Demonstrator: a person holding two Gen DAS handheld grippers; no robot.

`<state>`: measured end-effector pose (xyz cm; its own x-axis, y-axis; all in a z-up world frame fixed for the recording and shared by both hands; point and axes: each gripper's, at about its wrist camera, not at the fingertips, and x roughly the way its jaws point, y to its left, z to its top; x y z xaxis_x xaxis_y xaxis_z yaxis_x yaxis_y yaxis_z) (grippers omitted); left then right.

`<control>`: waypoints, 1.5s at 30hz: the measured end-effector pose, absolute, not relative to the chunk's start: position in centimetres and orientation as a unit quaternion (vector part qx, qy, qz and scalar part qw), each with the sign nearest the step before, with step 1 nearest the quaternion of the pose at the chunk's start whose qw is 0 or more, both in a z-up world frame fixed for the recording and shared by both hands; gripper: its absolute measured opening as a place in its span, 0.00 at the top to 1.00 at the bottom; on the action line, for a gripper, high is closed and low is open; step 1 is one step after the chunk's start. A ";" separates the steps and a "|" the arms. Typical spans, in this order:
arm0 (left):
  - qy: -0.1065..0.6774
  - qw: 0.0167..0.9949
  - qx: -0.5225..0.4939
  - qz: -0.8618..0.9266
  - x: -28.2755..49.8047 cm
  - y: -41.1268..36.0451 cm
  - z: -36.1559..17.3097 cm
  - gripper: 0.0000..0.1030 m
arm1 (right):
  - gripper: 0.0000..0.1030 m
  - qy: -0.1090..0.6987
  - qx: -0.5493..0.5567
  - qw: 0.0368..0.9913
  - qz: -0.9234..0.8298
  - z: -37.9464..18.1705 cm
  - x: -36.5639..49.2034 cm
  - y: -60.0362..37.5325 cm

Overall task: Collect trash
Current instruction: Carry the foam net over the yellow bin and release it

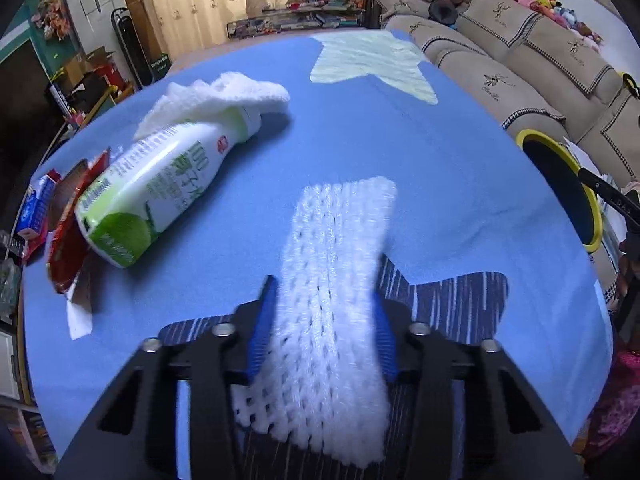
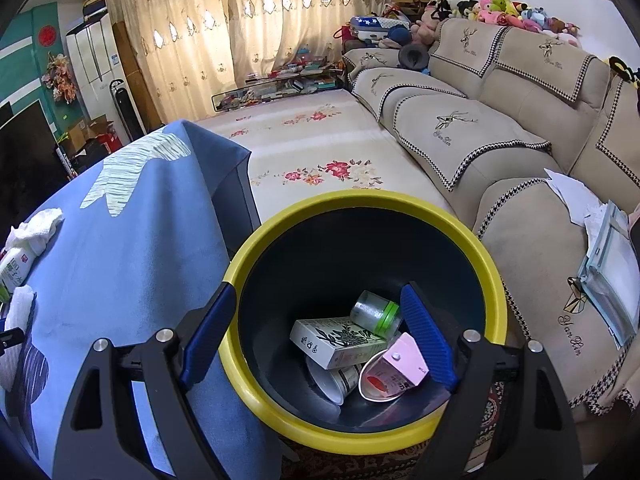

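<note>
Left wrist view: the left gripper [image 1: 326, 320] clamps its blue pads on a white foam fruit net [image 1: 332, 300], at lower centre on the blue tablecloth [image 1: 460, 184]. At left lie a green-and-white drink bottle [image 1: 156, 184], a white crumpled tissue [image 1: 224, 96] and red wrappers [image 1: 68, 232]. Right wrist view: the right gripper [image 2: 316, 336] stands wide and empty above the yellow-rimmed trash bin [image 2: 496, 280], which holds cartons and cups.
</note>
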<state>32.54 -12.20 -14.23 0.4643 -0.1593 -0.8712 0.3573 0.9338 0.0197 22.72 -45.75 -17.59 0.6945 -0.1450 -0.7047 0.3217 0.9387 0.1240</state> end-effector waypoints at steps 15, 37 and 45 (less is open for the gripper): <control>0.431 0.858 0.130 -0.247 27.8 -19.4 -7.6 0.79 | 0.23 0.332 0.134 0.924 -0.133 -14.9 18.0 -47.2; 0.432 0.790 0.175 -0.399 31.4 -49.4 -10.8 0.77 | 0.23 0.303 0.195 0.909 -0.208 -15.4 8.8 -56.8; 0.452 0.788 0.170 -0.382 34.2 -53.9 -14.1 0.51 | 0.23 0.305 0.214 0.903 -0.215 -16.3 8.1 -58.4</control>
